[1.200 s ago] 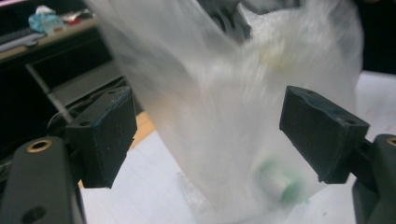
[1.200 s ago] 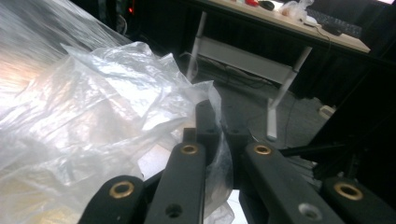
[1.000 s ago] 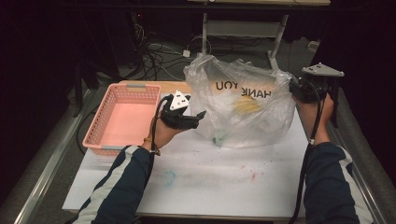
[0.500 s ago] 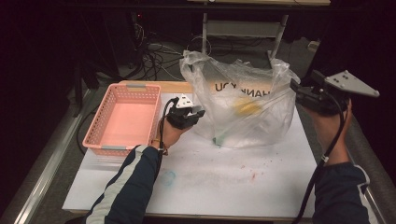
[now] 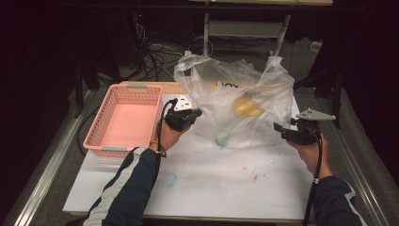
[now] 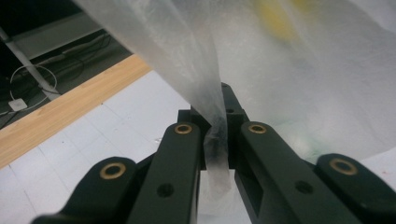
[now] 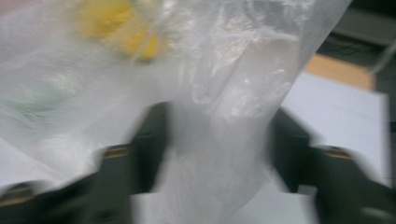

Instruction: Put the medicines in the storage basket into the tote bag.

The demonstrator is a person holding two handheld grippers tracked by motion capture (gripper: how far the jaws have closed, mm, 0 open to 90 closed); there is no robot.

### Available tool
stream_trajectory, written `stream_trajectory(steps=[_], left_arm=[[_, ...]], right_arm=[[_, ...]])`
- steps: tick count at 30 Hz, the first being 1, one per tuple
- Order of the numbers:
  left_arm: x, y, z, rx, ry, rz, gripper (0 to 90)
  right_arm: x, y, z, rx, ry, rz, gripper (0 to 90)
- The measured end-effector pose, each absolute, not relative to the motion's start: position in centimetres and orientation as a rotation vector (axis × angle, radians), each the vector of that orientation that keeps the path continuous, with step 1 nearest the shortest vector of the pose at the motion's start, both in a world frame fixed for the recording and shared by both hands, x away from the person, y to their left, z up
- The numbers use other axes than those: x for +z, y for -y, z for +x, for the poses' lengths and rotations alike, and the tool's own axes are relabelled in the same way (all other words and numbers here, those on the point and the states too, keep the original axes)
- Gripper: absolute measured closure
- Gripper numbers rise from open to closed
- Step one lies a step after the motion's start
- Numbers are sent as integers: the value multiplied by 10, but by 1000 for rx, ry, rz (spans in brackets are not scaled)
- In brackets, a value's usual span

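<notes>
- A thin, translucent plastic carrier bag [image 5: 235, 108] is seen standing on the white table [image 5: 211, 188], beside a pink slotted basket [image 5: 123, 120].
- Its left edge is pinched between the closed jaws of the left gripper [image 6: 215, 140].
- The right gripper [image 7: 212, 154], its jaws having just been closing, is seen apart around a fold of film.
- The film is judged light, limp and slippery; the gathered edges seem the best hold.
- The printed lettering cannot be read.

Two handheld grippers are seen, both moulded in black. The left gripper [image 5: 194, 113], at centre left of the high view, carries a grey three-cornered plate on top, and a black cable is looped from its body. The right gripper [image 5: 278, 127], at right of centre, bears a similar plate and a black cable trailing to the lower edge. Brass-coloured pivot bushings and small screw holes are set into the black linkage bars in the left gripper view. Dark blue sleeves with a pale stripe are worn.
</notes>
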State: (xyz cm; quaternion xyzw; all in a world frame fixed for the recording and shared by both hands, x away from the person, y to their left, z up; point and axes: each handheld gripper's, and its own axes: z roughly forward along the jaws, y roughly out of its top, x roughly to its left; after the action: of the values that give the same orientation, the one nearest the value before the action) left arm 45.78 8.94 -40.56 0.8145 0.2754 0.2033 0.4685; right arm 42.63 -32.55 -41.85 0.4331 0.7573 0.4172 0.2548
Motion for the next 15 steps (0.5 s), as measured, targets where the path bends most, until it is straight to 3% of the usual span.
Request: stream_trajectory(steps=[1,3,15], left_arm=[[-404,-90,457,504,-673,1991,865],[-399,-92,455,517,-663,1973,866],[-371,-111,445,579,-674,1933,866]], right_arm=[[-423,326,430,1150,-2077,1188,780],[-417,323,427,1164,-2072,1135,876],[-360,313,409,1259,-1932,1036,899]])
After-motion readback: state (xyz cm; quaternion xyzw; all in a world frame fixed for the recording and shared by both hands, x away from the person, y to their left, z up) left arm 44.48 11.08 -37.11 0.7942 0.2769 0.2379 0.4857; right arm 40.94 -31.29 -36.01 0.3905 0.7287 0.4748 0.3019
